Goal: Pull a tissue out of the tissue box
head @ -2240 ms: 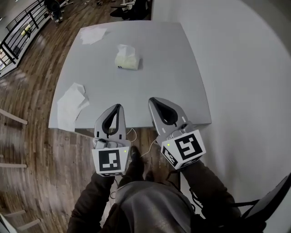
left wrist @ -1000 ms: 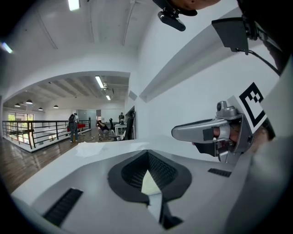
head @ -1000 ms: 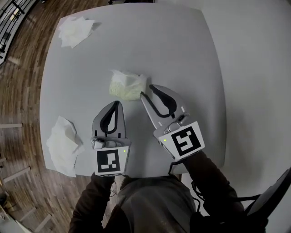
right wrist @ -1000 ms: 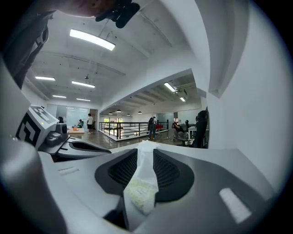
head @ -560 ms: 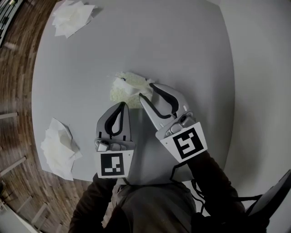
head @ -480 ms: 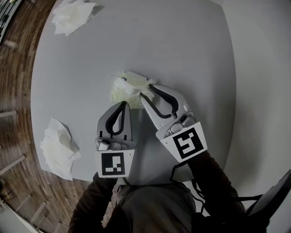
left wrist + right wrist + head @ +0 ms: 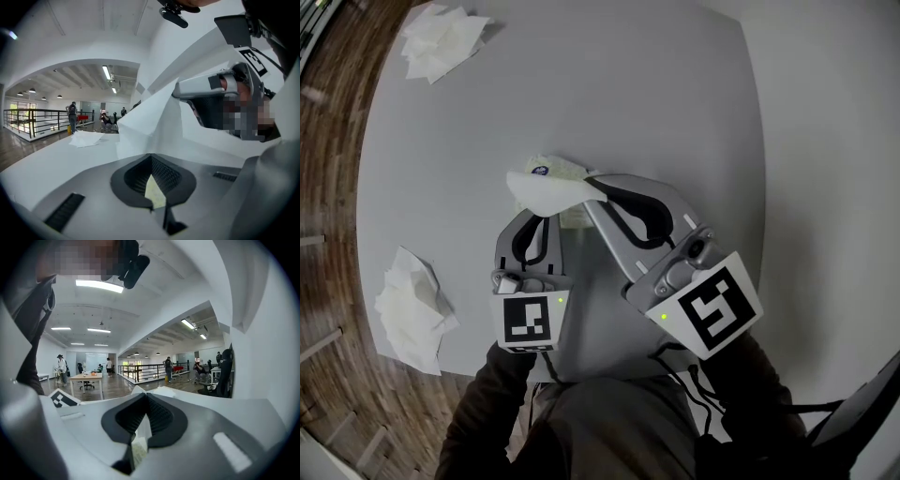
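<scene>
A pale yellow-green tissue pack (image 7: 562, 167) lies mid-table. A white tissue (image 7: 546, 190) stretches out of its top towards me, covering much of the pack. My right gripper (image 7: 589, 180) is shut on the tissue's right end. In the right gripper view a strip of the tissue (image 7: 142, 427) is pinched between the pads. My left gripper (image 7: 540, 217) is shut with nothing in it, and its tips sit at the pack's near side, under the tissue. In the left gripper view the tissue (image 7: 154, 122) rises ahead, and the pack (image 7: 154, 192) shows through the jaw loop.
Loose crumpled tissues lie at the far left corner (image 7: 441, 37) and by the near left edge (image 7: 408, 305) of the grey table (image 7: 675, 112). Wooden floor (image 7: 323, 187) runs along the left. The table's near edge is just under my hands.
My right gripper was open at the pack; it has shut on the tissue and drawn back towards me, pulling the tissue out. My left gripper has moved forward to the pack.
</scene>
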`<state>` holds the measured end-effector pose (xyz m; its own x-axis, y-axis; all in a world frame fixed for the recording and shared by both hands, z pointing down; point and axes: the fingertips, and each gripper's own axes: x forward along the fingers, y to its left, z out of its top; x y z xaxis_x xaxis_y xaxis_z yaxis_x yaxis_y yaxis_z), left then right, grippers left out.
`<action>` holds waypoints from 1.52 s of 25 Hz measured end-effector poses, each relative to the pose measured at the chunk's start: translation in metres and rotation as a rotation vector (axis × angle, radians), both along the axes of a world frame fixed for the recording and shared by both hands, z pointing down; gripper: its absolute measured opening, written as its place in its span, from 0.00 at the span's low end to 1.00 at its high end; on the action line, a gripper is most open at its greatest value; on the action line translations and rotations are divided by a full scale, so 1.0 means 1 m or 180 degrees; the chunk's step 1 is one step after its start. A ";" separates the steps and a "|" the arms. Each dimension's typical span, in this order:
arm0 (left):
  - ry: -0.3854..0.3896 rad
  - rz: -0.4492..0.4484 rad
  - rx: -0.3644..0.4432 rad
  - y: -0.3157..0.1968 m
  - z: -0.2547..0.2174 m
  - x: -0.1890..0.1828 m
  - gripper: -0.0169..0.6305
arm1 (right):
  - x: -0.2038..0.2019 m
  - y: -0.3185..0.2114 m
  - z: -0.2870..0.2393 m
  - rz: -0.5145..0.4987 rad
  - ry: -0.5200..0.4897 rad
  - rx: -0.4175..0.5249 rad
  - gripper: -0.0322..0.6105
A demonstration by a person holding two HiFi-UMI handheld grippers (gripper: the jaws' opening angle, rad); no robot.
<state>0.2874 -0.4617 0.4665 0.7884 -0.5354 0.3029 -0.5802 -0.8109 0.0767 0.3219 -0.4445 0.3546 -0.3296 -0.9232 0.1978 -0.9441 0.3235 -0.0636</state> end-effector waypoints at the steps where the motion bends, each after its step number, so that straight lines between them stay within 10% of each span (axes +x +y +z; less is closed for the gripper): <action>1: 0.0035 -0.0019 0.0029 0.000 -0.006 0.000 0.02 | 0.001 -0.001 -0.012 0.0010 0.0001 0.0031 0.05; 13: 0.0124 -0.0401 0.0249 0.009 -0.087 -0.066 0.02 | -0.040 -0.043 -0.060 -0.0250 0.0147 0.0091 0.05; 23: 0.0116 -0.1095 0.0191 0.002 -0.091 -0.243 0.02 | -0.207 -0.106 0.018 -0.0708 0.0255 -0.0342 0.05; 30: 0.0080 -0.1724 0.0306 0.004 -0.104 -0.386 0.02 | -0.332 -0.129 -0.005 -0.0935 0.0334 0.0154 0.05; 38: 0.0038 -0.1697 0.0369 0.029 -0.100 -0.451 0.02 | -0.414 -0.059 0.061 -0.1077 0.0463 0.0110 0.05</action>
<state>-0.1631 -0.4324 0.3663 0.4017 -0.8912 0.2107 -0.9128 -0.4082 0.0134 -0.0925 -0.5035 0.4158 -0.5881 -0.7737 0.2357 -0.7817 0.6185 0.0797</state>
